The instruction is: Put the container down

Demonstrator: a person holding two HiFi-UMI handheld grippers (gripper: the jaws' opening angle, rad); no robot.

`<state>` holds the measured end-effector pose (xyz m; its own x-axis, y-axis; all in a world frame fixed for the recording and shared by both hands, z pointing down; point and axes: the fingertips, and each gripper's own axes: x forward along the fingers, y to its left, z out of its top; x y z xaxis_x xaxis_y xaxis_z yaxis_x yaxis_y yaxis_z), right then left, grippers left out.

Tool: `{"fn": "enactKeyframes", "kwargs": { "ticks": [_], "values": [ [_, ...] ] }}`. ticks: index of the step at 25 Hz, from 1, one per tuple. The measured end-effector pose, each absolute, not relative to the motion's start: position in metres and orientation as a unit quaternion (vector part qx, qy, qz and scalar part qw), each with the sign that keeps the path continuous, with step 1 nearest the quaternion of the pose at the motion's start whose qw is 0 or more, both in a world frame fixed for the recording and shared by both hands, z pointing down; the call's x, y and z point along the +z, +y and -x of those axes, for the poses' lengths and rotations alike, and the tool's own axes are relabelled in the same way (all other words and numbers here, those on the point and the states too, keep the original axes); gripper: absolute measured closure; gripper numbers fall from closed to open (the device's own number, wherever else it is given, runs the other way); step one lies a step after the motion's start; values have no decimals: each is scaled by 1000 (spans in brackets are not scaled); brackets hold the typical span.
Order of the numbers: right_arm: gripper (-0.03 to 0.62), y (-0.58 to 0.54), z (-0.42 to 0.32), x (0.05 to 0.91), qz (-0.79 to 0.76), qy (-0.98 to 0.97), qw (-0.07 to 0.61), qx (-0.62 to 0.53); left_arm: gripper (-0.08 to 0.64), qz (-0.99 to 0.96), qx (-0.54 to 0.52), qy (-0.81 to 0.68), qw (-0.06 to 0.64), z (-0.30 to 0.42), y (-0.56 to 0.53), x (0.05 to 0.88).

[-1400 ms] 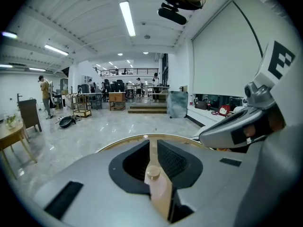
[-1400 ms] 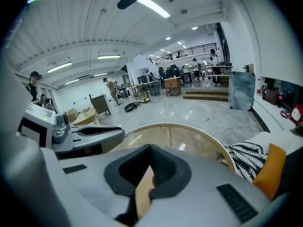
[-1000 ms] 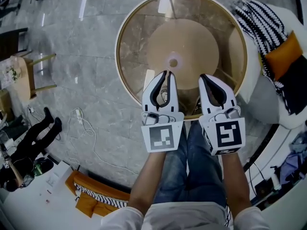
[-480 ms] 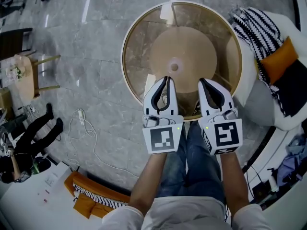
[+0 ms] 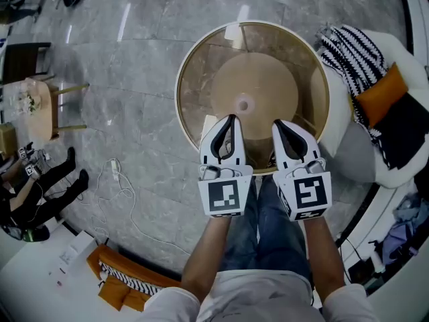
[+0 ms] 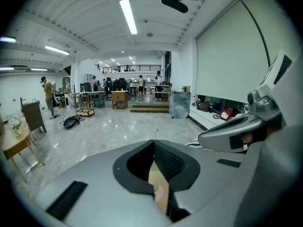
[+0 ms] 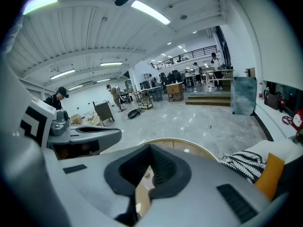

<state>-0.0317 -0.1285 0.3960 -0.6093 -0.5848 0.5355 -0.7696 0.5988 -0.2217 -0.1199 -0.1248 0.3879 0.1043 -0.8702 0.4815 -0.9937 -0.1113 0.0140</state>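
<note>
Both grippers have risen slightly over the bench [image 5: 194,79] since a second ago. The left gripper [image 5: 232,118] has just been closing; its jaws now meet on nothing. The right gripper [image 5: 277,123] is closed and empty too. The container cannot be made out in any view. The bench is round and glass-topped, standing on a grey marble floor [image 5: 134,106]. A striped throw [image 5: 348,49] and an orange cushion [image 5: 381,92] lie on the white armchair [image 5: 365,156] beside it.

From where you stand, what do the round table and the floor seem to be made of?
The round table looks topped with glossy brown-tinted glass: its base shows through and a light reflects. Its pale rim may be wood. The floor looks like polished grey stone or marble-look tile: veining, seams, light streaks.
</note>
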Motion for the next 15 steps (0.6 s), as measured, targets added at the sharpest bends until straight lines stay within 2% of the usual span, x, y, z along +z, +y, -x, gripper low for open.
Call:
{"fn": "enactKeyframes", "kwargs": {
  "ticks": [15],
  "values": [
    [577, -136, 33, 338, -381, -877, 199, 216, 541, -724, 178, -639, 190, 116, -123, 337]
  ]
}}
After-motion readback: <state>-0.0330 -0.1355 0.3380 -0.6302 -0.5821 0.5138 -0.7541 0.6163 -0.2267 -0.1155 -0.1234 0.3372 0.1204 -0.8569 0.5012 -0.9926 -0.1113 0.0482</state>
